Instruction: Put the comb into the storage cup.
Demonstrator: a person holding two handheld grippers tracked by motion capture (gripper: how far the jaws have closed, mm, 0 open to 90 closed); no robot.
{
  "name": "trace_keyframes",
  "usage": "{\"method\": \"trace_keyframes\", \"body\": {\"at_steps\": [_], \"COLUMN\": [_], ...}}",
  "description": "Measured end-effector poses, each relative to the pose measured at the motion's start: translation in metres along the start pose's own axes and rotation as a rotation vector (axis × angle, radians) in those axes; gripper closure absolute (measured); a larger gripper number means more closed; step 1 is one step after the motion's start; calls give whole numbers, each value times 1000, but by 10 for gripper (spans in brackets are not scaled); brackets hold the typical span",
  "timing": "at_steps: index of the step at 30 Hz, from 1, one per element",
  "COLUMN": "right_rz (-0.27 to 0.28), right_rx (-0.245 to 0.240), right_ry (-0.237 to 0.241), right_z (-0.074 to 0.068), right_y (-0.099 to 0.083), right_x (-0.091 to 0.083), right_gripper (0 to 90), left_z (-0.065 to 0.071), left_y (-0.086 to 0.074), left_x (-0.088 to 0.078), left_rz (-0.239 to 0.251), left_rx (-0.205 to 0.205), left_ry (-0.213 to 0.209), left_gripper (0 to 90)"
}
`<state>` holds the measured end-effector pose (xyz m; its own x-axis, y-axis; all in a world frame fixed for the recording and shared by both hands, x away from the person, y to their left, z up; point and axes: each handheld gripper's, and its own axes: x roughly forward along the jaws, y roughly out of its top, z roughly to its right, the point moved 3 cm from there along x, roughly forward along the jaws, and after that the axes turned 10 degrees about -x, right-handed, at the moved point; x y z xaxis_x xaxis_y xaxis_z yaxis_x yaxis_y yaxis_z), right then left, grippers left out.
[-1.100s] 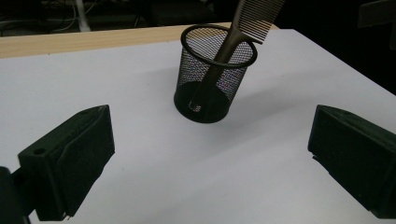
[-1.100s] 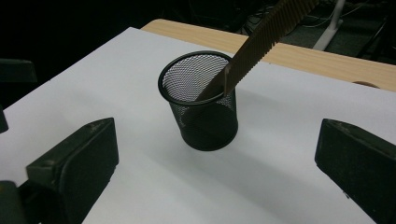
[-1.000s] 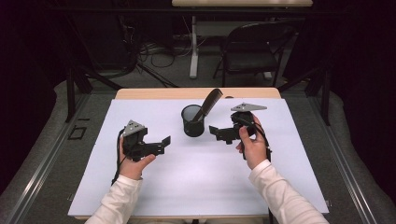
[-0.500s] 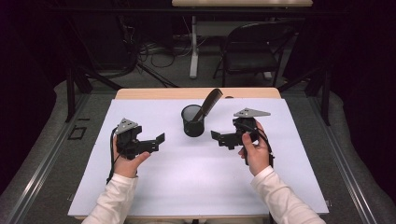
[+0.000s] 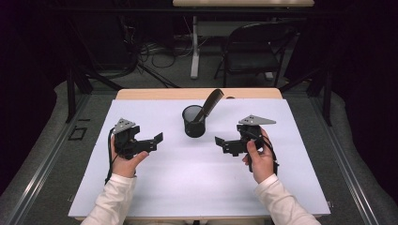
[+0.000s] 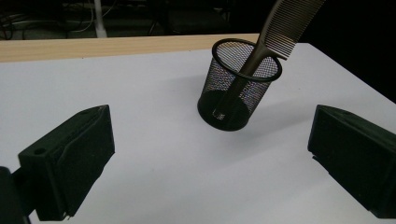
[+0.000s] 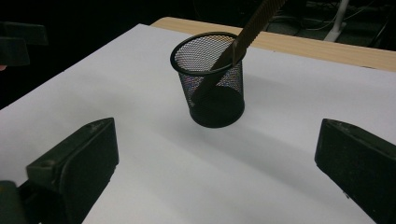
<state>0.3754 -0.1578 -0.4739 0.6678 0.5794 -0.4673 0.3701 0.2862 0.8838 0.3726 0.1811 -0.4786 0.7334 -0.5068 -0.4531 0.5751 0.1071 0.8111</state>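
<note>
Comb stands tilted in the mesh cup mid-counter, between our grippers. We hold the left gripper and right gripper apart from it, jaws wide and empty. We judge that reaching in for the comb comes next.

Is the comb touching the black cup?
Touching. In the left gripper view the comb stands inside the mesh cup, its handle end down on the bottom and its shaft leaning on the rim.

Lab-like recording room, black curtains, floor cables, folding chair, white-covered table
</note>
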Motion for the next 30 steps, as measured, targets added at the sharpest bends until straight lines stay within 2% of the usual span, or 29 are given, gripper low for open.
{"method": "trace_keyframes", "body": {"at_steps": [6, 17, 30], "right_rz": [4, 0, 10], "right_rx": [-14, -5, 36], "right_ry": [-6, -20, -25], "right_z": [-3, -4, -1], "right_y": [-6, -26, -43], "right_x": [-3, -8, -11], "right_gripper": [0, 0, 0], "left_z": [-2, -3, -4], "left_y": [0, 1, 1], "left_x": [-1, -1, -1], "left_rz": [3, 2, 4], "left_rx": [-4, -7, -11], "left_ry": [4, 6, 11], "left_gripper": [7, 7, 7]}}
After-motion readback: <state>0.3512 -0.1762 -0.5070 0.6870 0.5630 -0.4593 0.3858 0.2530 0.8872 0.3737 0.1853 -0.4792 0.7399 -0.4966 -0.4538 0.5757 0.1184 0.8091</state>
